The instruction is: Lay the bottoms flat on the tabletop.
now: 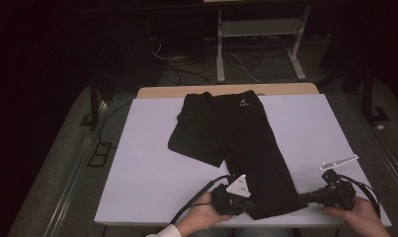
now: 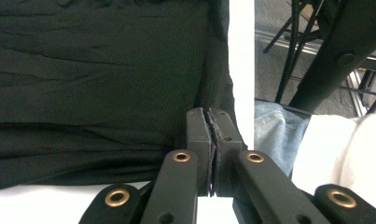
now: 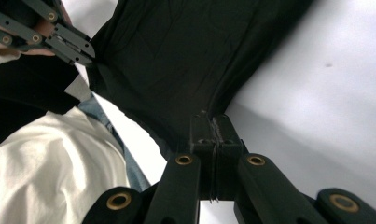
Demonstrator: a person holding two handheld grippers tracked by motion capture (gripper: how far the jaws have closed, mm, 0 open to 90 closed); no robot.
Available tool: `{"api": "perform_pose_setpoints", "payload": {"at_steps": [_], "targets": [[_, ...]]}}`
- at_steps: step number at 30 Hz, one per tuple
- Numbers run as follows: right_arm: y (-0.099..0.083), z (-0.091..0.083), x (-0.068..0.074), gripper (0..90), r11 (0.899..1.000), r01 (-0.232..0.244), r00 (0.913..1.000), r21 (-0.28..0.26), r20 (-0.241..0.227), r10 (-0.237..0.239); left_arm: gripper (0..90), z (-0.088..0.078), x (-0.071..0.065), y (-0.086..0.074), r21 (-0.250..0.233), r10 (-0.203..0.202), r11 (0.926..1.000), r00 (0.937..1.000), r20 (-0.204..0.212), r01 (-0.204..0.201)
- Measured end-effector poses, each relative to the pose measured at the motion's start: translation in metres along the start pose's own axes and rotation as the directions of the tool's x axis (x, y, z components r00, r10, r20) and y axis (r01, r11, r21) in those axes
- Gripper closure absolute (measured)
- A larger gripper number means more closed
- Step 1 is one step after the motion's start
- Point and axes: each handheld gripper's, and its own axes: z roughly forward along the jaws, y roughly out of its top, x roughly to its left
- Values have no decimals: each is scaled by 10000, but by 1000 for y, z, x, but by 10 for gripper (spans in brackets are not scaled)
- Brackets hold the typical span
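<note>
Slippage is my worry: both my left tool (image 1: pixel 247 206) and right tool (image 1: pixel 305 197) pinch thin hem corners of the black trousers (image 1: pixel 236 138) at the table's (image 1: pixel 142 148) near edge, so uneven lifting could free one.

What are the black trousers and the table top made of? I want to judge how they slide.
Black trousers: thin matte knit fabric, probably synthetic, judging by fine creases and a faint weave. Table top: smooth white board with a soft sheen; exact material unclear.
</note>
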Motion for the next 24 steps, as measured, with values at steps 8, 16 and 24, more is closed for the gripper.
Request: {"api": "perform_pose_setpoints", "payload": {"at_steps": [8,16,24], "targets": [[0,5,8,880,9994,187,9997,308,-173,-181,873,-2,-3,-5,32,-58,10000,9998,190,57],[-4,5,11,797,9990,246,9997,377,-54,-245,798,1,-2,-8,53,-421,9991,9979,485,419],[2,2,22,570,9941,1046,9920,-289,745,-1023,465,-12,4,-6,-653,-790,9946,9966,245,805]]}}
